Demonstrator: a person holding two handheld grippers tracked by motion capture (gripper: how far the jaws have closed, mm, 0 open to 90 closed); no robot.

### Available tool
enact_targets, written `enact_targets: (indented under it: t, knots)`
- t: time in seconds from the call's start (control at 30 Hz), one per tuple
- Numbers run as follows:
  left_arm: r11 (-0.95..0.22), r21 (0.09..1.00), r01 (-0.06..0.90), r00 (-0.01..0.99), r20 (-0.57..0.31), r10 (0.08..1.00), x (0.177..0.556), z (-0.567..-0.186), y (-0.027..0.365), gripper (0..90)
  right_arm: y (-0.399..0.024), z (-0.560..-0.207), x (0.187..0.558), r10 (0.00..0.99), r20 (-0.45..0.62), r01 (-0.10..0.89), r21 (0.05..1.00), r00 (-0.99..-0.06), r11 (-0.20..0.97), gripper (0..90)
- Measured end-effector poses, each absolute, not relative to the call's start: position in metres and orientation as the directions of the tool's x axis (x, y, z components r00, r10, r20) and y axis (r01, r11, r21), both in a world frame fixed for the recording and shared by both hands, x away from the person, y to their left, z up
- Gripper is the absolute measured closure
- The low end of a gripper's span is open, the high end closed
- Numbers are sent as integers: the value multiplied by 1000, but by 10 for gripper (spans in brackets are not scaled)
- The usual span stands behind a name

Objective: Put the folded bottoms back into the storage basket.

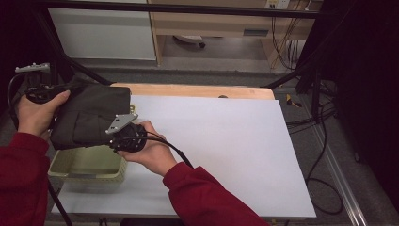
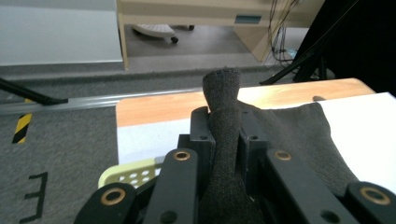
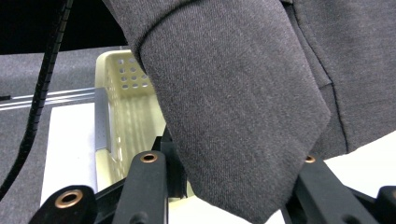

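Dark garment (image 1: 91, 115): held aloft over pale basket (image 1: 89, 167) at desk (image 1: 226, 141) left edge. Left gripper (image 2: 223, 128) pinches a fold; right gripper (image 3: 233, 186) clamps the hem. Step: mid-transfer. Next, likely: carry toward open desk, keep both pinches firm.
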State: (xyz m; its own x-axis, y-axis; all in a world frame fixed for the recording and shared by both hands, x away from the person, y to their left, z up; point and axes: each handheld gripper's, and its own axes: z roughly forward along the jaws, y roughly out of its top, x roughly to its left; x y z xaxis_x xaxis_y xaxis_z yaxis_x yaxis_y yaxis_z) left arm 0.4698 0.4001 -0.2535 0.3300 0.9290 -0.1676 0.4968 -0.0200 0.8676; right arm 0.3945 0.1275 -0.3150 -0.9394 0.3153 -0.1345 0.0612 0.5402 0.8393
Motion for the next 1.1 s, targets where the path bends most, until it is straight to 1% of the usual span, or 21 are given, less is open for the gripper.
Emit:
enact_targets:
  t: [0.07,0.43,0.67,1.1]
  knots:
    - [-13,863,505,325,-177,929,470,-257,403,801,130,-317,395,314,-129,65,839,-941,541,637]
    - [-25,858,512,314,-160,936,470,-262,412,801,141,-324,396,304,-117,72,837,-945,543,637]
    - [-35,846,532,315,-159,936,473,-273,414,801,145,-329,398,283,-105,77,823,-953,564,635]
    - [-41,836,548,314,-160,936,475,-287,419,801,151,-343,400,280,-87,92,818,-956,568,635]
